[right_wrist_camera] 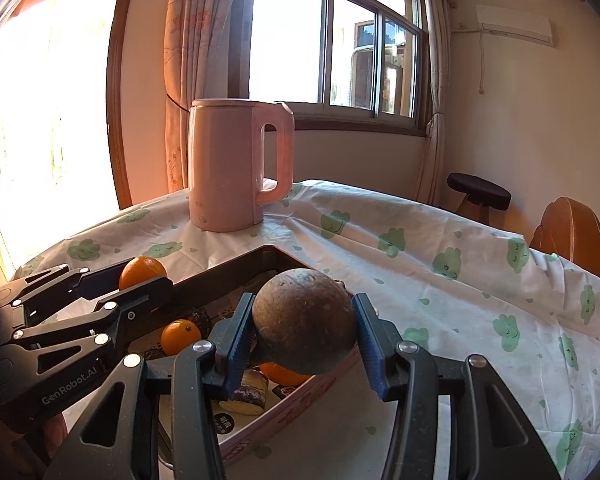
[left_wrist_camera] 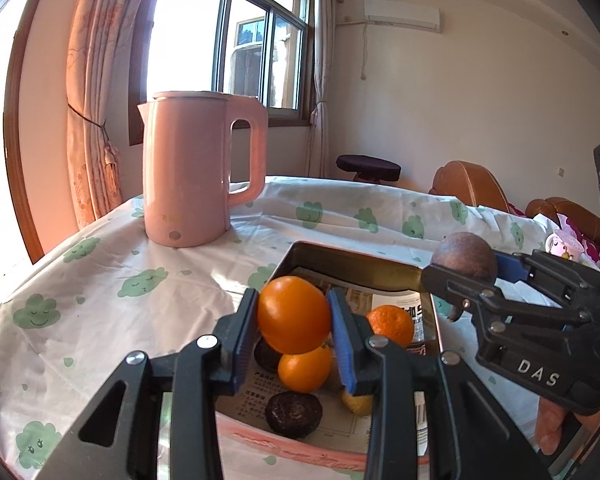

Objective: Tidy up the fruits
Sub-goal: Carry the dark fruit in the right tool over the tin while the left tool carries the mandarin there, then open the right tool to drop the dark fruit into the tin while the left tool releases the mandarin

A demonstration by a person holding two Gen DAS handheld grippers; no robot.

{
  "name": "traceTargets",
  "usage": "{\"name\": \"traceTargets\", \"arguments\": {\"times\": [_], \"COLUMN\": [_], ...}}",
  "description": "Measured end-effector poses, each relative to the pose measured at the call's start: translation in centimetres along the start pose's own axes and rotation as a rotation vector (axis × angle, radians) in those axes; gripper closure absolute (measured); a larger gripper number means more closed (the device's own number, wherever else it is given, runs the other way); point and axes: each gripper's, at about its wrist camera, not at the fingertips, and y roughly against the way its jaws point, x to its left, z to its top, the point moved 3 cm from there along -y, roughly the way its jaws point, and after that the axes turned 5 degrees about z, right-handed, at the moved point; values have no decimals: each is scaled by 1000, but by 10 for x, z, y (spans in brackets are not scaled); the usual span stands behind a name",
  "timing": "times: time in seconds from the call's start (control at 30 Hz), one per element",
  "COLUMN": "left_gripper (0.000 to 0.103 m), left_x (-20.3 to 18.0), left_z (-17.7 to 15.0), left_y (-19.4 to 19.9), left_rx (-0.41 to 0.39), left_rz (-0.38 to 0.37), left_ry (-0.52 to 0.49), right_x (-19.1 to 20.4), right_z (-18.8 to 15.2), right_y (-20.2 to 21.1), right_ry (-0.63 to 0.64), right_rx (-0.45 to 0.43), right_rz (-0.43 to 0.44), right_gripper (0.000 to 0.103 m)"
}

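Both tongs are loaded: left gripper [left_wrist_camera: 293,322] pinches an orange [left_wrist_camera: 294,314], right gripper [right_wrist_camera: 305,330] clamps a brown fruit [right_wrist_camera: 305,322], each hanging over the tray [left_wrist_camera: 340,258] on the cloth [left_wrist_camera: 112,292]; inside lie more oranges [left_wrist_camera: 392,324] and dark round pieces [left_wrist_camera: 294,414]; I judge the step is setting these down in the tray; lower each over a bare patch of paper lining, clear of the rim; release one at a time, low, so nothing rolls; mind the kettle [left_wrist_camera: 196,168] behind.

Orange [left_wrist_camera: 293,314] between left tongs [left_wrist_camera: 294,332] above tin tray [left_wrist_camera: 352,262] of fruit.
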Motion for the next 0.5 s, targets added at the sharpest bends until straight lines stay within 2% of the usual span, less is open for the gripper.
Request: {"name": "traceTargets", "arguments": {"times": [0.5], "left_gripper": [65], "left_x": [7], "left_z": [-8], "left_y": [-10], "left_rx": [47], "left_rz": [-12], "left_ry": [13], "right_x": [12], "right_z": [-12], "right_y": [-38], "right_ry": [9], "right_rx": [87], "right_rz": [7], "right_gripper": [53]}}
